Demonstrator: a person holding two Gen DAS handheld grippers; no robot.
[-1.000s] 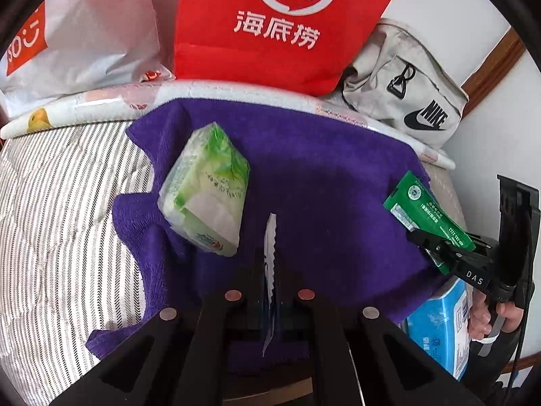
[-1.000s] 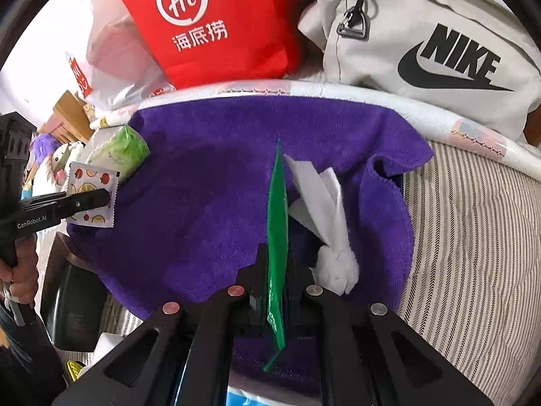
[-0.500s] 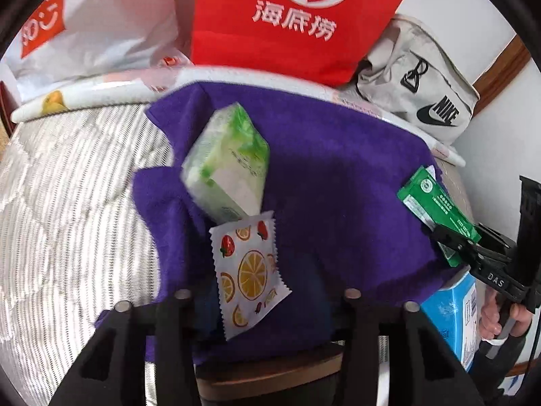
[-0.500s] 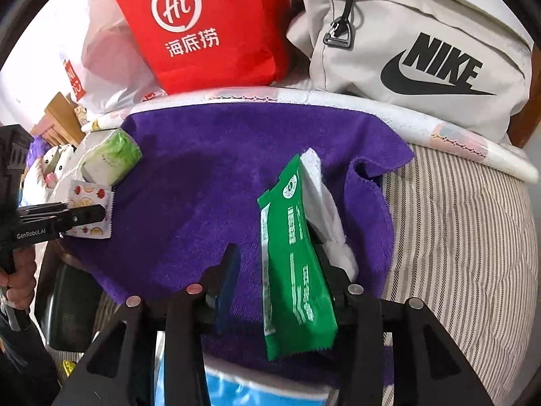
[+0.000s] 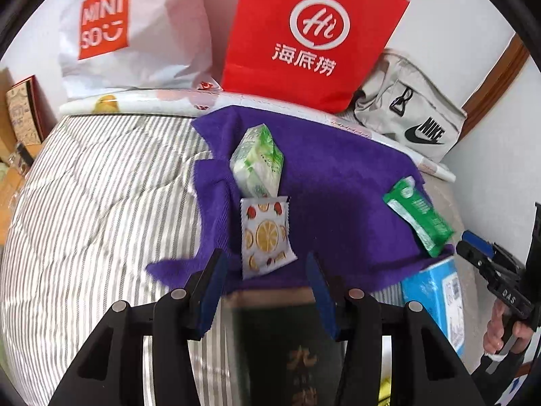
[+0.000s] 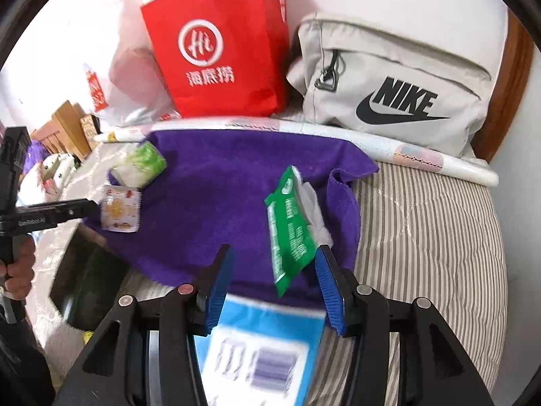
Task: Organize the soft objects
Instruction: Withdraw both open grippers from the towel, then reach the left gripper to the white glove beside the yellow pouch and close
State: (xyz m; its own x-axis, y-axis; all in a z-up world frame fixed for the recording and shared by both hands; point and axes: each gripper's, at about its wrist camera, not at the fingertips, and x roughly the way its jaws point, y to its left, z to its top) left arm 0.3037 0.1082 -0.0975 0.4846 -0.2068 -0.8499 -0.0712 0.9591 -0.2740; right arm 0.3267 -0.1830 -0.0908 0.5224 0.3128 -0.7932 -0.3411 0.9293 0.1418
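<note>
The left tool [image 5: 267,280] is opening, nothing between its jaws; the fruit-print sachet [image 5: 265,235] lies just beyond at twelve o'clock on the purple towel [image 5: 338,186], touching the green tissue pack [image 5: 258,162].

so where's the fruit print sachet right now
In the left wrist view the fruit print sachet lies flat on the purple towel, just below the green tissue pack.

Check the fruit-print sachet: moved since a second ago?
Yes. The fruit-print sachet left the left gripper and now lies flat on the purple towel, below the green tissue pack.
</note>
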